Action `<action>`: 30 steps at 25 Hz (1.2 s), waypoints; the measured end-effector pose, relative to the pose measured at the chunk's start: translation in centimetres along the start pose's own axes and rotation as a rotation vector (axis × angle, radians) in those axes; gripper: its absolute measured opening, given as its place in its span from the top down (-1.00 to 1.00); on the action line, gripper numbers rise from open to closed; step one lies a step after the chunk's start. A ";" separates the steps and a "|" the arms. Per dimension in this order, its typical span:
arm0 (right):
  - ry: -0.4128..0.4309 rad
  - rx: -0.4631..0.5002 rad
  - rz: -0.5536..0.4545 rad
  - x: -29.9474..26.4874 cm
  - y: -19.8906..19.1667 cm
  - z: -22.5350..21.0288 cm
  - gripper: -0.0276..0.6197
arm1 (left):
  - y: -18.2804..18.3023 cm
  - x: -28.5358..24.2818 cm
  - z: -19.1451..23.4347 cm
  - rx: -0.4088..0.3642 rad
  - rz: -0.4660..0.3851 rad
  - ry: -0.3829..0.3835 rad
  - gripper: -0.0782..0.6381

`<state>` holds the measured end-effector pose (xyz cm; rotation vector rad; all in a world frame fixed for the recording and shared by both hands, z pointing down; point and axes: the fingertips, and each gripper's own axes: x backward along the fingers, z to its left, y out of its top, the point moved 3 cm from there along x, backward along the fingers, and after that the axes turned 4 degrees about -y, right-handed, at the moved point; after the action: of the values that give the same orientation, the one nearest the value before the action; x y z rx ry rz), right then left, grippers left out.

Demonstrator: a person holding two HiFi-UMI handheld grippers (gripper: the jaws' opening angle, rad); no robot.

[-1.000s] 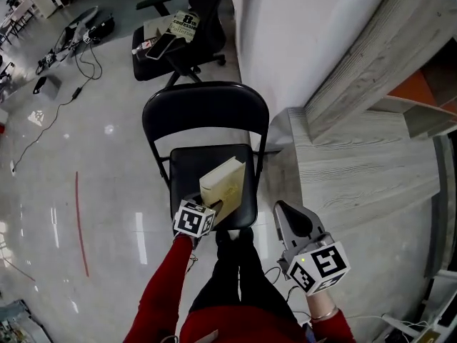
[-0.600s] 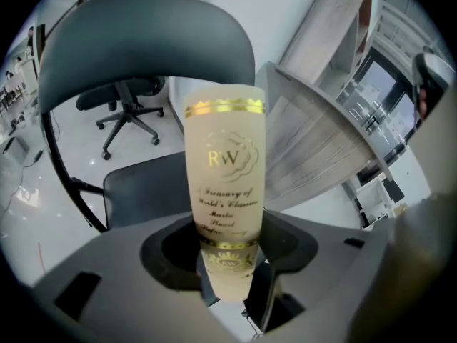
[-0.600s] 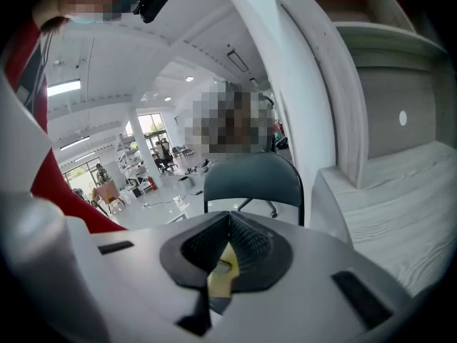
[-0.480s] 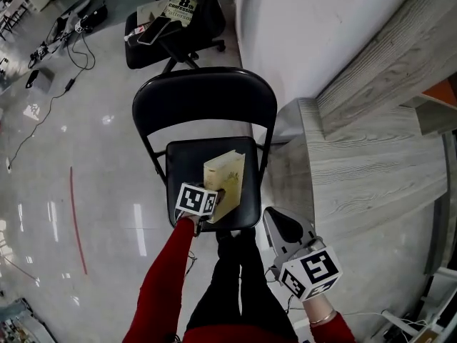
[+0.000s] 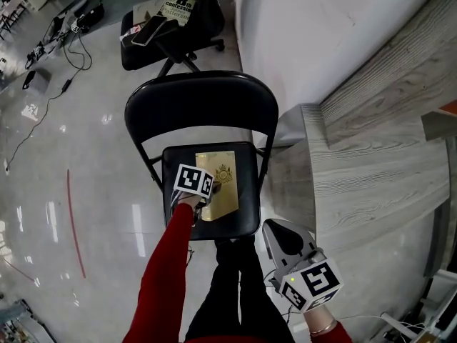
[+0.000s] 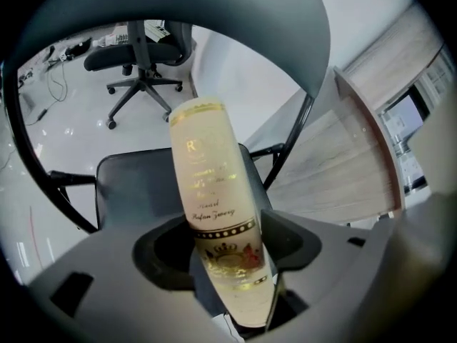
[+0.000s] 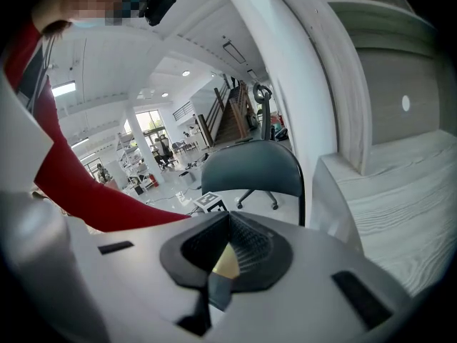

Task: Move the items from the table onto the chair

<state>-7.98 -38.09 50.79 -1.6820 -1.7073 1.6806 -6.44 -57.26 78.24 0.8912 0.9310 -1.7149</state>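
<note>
Box (image 5: 221,184) lies flat on the chair (image 5: 247,207) seat now, up on edge a second ago. My left gripper (image 6: 226,245) at its eight o'clock, jaws easing apart around it. Right gripper (image 5: 285,235) jaws together, empty.

left tongs (image 6: 228,252): jaws just opening, box (image 6: 206,170) between | right tongs (image 7: 229,224): jaws together

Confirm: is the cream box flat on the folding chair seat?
Yes: head view shows the cream box flat on the folding chair's seat.

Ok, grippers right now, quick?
Left gripper: open, fingers have just been opening, box between them.
Right gripper: closed, empty.
</note>
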 end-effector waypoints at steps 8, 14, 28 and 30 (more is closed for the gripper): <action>0.006 -0.004 0.026 -1.4 -0.4 -1.1 0.88 | 0.7 -1.3 1.6 0.050 0.050 0.029 -0.07; 0.016 -0.009 0.046 -2.0 -0.6 -1.6 0.88 | 0.0 -1.2 3.3 0.066 0.104 0.066 -0.18; 0.078 0.014 0.046 -3.3 0.6 -0.3 0.88 | -0.3 7.0 2.7 -0.024 -0.331 0.325 0.41; 0.093 0.017 0.021 -3.2 1.6 0.1 0.88 | -0.4 11.4 0.2 -0.034 -0.503 0.294 0.73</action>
<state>-6.18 -41.18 51.20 -1.7474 -1.6350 1.5942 -9.97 -61.86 68.39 0.9564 1.4732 -2.0090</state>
